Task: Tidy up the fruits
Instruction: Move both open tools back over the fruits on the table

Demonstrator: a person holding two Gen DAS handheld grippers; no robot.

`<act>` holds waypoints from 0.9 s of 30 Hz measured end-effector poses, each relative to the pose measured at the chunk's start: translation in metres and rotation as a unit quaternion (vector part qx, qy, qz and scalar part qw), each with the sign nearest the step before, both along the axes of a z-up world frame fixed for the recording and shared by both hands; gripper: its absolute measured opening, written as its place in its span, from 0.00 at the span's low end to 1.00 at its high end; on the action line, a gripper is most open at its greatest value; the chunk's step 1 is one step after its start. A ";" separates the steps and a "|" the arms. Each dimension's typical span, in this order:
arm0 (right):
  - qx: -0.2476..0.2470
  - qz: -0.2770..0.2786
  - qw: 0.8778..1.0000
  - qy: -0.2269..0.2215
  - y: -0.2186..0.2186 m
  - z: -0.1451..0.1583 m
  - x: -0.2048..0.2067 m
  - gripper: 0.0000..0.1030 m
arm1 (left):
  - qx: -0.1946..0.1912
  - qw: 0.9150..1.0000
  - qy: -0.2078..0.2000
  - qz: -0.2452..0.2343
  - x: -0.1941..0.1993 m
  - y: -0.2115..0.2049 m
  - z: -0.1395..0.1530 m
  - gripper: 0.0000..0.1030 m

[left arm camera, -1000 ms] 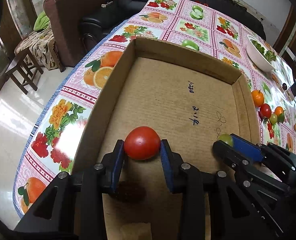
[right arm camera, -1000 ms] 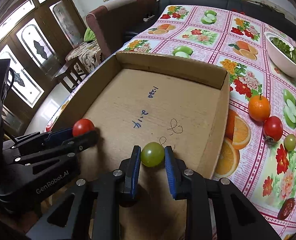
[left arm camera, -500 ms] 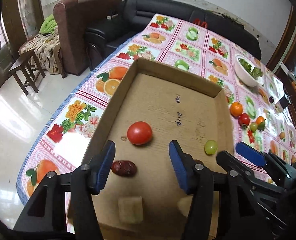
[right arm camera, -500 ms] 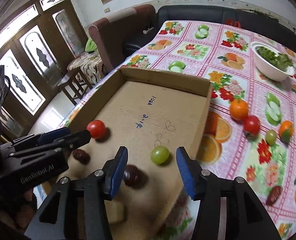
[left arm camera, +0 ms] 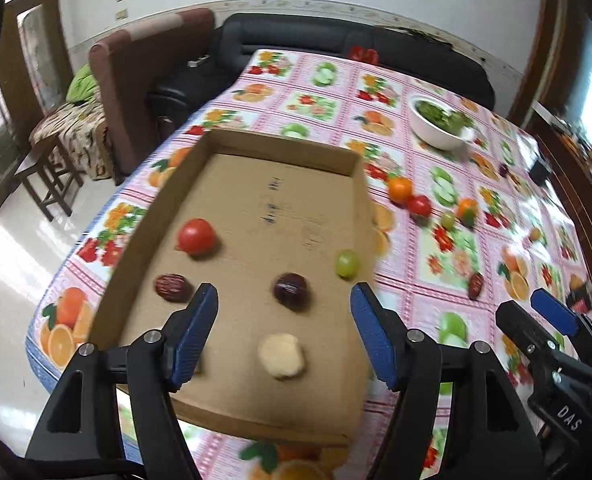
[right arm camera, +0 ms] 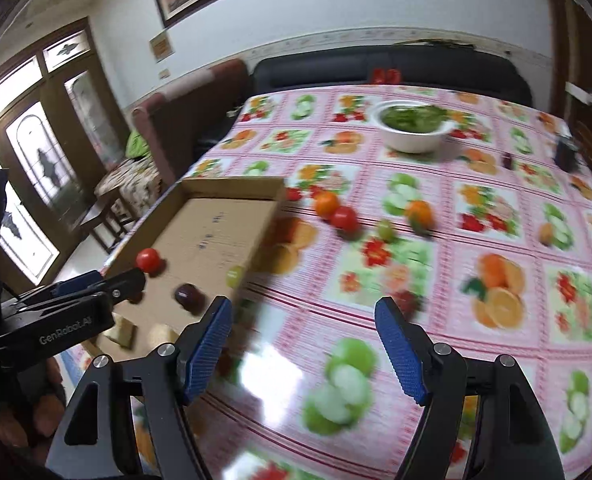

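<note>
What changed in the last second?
Both claws let go: left claw released the tomato, right claw the green grape, both now lying in the cardboard box. Both claws pulled back, the right swinging toward the table. Box unmoved.

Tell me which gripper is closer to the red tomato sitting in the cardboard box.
Left. The left gripper hangs open over the box's near end, just short of the red tomato. The right gripper is open over the tablecloth, outside the cardboard box.

A fruit-print tablecloth [right arm camera: 436, 308] bears a cardboard tray [left arm camera: 348, 364], a white bowl [right arm camera: 412, 142] and loose fruit [right arm camera: 344, 218]
</note>
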State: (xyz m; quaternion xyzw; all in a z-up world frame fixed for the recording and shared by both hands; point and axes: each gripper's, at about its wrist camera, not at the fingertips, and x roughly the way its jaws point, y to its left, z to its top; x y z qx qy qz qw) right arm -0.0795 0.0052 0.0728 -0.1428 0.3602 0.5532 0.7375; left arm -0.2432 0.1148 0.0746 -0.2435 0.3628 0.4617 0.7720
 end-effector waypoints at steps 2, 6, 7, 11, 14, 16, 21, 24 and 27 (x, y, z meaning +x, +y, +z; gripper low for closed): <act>0.001 -0.013 1.000 0.004 -0.013 -0.002 0.009 0.74 | -0.003 1.000 0.002 -0.009 0.007 -0.009 0.000 0.67; 0.002 -0.045 0.999 0.017 -0.045 -0.010 0.031 0.74 | -0.016 0.999 0.021 -0.026 0.024 -0.021 -0.004 0.67; 0.000 -0.052 0.998 0.020 -0.051 -0.012 0.035 0.74 | -0.016 0.999 0.028 -0.030 0.029 -0.024 -0.005 0.67; 0.003 -0.080 0.996 0.031 -0.074 -0.020 0.052 0.74 | -0.040 0.997 0.020 -0.055 0.039 -0.036 -0.007 0.66; 0.003 -0.094 0.995 0.038 -0.086 -0.025 0.061 0.74 | -0.064 0.995 -0.016 -0.076 0.045 -0.043 0.005 0.66; 0.002 -0.104 0.994 0.041 -0.094 -0.026 0.069 0.74 | -0.084 0.991 -0.041 -0.097 0.051 -0.044 0.021 0.66; 0.030 -0.125 0.991 0.035 -0.110 -0.005 0.084 0.74 | -0.027 0.992 -0.065 -0.108 0.064 -0.050 0.056 0.78; 0.041 -0.134 0.990 0.029 -0.116 0.003 0.091 0.74 | -0.038 0.992 -0.044 -0.113 0.074 -0.049 0.038 0.78; 0.037 -0.147 0.988 0.033 -0.120 0.000 0.100 0.74 | -0.058 0.991 -0.018 -0.122 0.084 -0.050 0.012 0.78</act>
